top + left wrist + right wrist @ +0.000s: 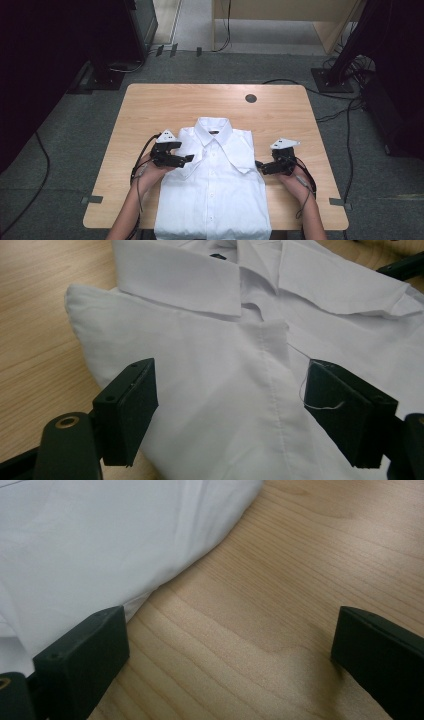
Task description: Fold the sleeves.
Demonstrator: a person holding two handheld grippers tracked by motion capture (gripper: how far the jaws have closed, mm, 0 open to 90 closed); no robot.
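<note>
A white button-up shirt (pixel 212 185) lies folded on the wooden table (pixel 150 105), collar toward the far side, its lower end hanging over the near edge. My left gripper (pixel 189 159) hovers over the shirt's left shoulder, below the collar. In the left gripper view its jaws (pixel 230 415) stand wide apart above the shirt (pixel 225 340), with nothing pinched; a loose thread clings to one jaw. My right gripper (pixel 260 165) sits at the shirt's right edge. In the right gripper view it (pixel 230 665) is open over bare wood (pixel 300 555), the shirt's edge (pixel 100 540) beside one jaw.
A round dark hole (pixel 251 98) marks the table's far right part. Bare wood lies left and right of the shirt. Cables (pixel 345 115) and dark equipment stands (pixel 105 75) sit on the grey floor around the table, with a wooden desk (pixel 330 30) behind.
</note>
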